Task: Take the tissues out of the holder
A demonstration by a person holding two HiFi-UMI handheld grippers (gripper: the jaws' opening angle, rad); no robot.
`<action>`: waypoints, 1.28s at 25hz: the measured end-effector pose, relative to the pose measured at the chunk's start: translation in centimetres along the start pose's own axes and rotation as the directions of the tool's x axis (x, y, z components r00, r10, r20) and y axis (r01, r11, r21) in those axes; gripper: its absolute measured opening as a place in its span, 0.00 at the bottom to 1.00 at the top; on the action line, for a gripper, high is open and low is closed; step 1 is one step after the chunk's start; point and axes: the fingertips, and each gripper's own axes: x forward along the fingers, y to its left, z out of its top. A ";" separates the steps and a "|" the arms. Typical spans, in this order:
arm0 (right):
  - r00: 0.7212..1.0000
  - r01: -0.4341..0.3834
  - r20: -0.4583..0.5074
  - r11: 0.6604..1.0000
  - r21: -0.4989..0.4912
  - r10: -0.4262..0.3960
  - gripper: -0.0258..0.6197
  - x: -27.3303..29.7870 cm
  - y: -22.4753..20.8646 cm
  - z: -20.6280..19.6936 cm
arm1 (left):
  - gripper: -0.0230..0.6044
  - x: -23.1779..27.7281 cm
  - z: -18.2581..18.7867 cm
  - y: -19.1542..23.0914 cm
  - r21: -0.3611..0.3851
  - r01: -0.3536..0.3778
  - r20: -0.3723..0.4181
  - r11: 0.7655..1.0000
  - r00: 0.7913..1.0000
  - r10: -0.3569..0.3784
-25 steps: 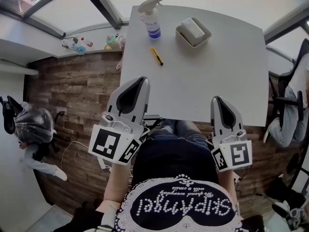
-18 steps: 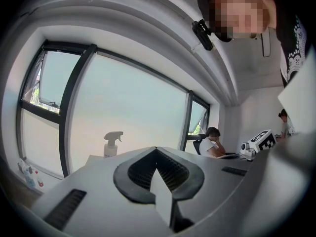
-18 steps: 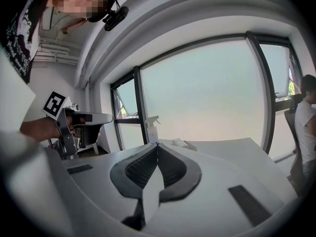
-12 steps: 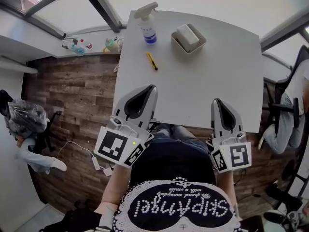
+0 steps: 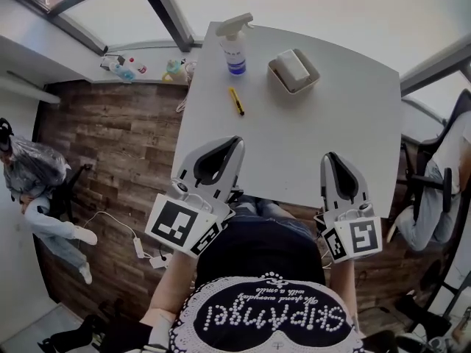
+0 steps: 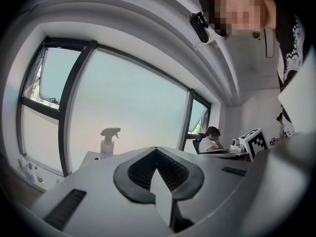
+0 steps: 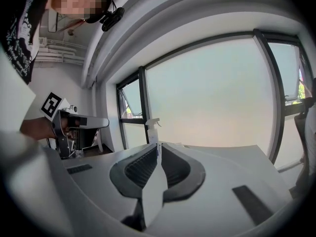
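Note:
A cream tissue holder [image 5: 280, 76] stands at the far side of the white table [image 5: 309, 131], with a white stack of tissues [image 5: 294, 64] in it. My left gripper [image 5: 234, 144] hovers over the table's near left corner, jaws shut and empty [image 6: 156, 149]. Over the near right edge, my right gripper [image 5: 329, 158] is also shut with nothing in it [image 7: 159, 145]. Both point toward the far side, well short of the holder. In both gripper views the jaws hide the holder.
A spray bottle [image 5: 234, 45] stands at the far left of the table, also seen in the left gripper view [image 6: 108, 141]. A yellow cutter [image 5: 235, 100] lies between it and my left gripper. A person sits at a desk behind [image 6: 213, 137]. Office chairs stand right of the table [image 5: 434, 197].
My left gripper has moved a little to the right, further in over the table's near corner. The right gripper has barely shifted. Both stay shut.

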 end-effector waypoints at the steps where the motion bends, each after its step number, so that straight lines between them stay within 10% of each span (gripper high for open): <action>1: 1.000 -0.011 0.005 1.000 -0.008 0.011 0.06 0.5 -0.1 0.2 | 0.04 0.1 0.0 0.1 -0.002 -0.003 0.004 1.000 1.000 0.003; 11: 0.999 -0.023 -0.026 0.999 -0.024 0.022 0.44 6.0 -2.7 1.0 | 0.04 1.3 -0.2 0.0 -0.032 -0.009 0.008 0.999 1.000 0.010; 32: 0.990 -0.039 -0.134 0.999 -0.017 0.036 0.50 16.2 -6.7 0.6 | 0.04 3.7 -0.1 2.8 -0.087 -0.087 0.000 0.992 0.996 0.088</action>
